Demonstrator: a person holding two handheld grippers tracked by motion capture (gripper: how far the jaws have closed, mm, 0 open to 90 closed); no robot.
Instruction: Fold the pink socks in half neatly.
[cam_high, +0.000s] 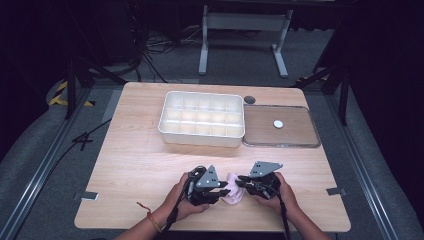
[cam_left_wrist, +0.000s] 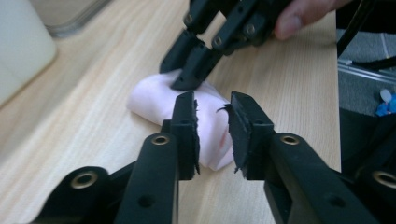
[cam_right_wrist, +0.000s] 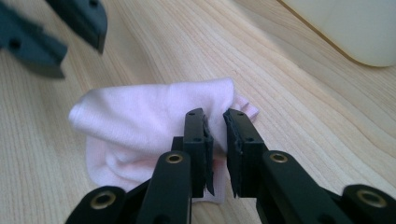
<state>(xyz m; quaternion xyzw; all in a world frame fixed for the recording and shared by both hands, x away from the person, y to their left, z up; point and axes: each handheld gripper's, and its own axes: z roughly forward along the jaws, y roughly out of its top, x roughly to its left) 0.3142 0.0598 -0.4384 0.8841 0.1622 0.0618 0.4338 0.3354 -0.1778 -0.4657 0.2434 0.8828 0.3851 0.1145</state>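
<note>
You hold both grippers low at the near edge of the wooden worktop (cam_high: 135, 165), one at each side of a small pink cloth (cam_high: 233, 192). The cloth lies folded and a little crumpled on the wood, between the two grippers and well apart from the containers at the far side.

Your left gripper (cam_left_wrist: 212, 133) has its jaws spread, with a clear gap between them. The near end of the pink cloth sits in this gap, but the jaws do not press on it yet.

Your right gripper (cam_right_wrist: 215, 140) has its jaws almost together, with only a narrow slit left. They stand over the edge of the pink cloth, and a thin fold of it seems to be in the slit; I cannot tell if they really pinch it. In the left gripper view, the tips of this gripper touch the top of the cloth at its far end.

Behind, a white divided box (cam_high: 202, 118) stands near the middle, and just beside it, at its right, lies a clear flat tray (cam_high: 300, 137) with a small white disc (cam_high: 278, 123) on it.
</note>
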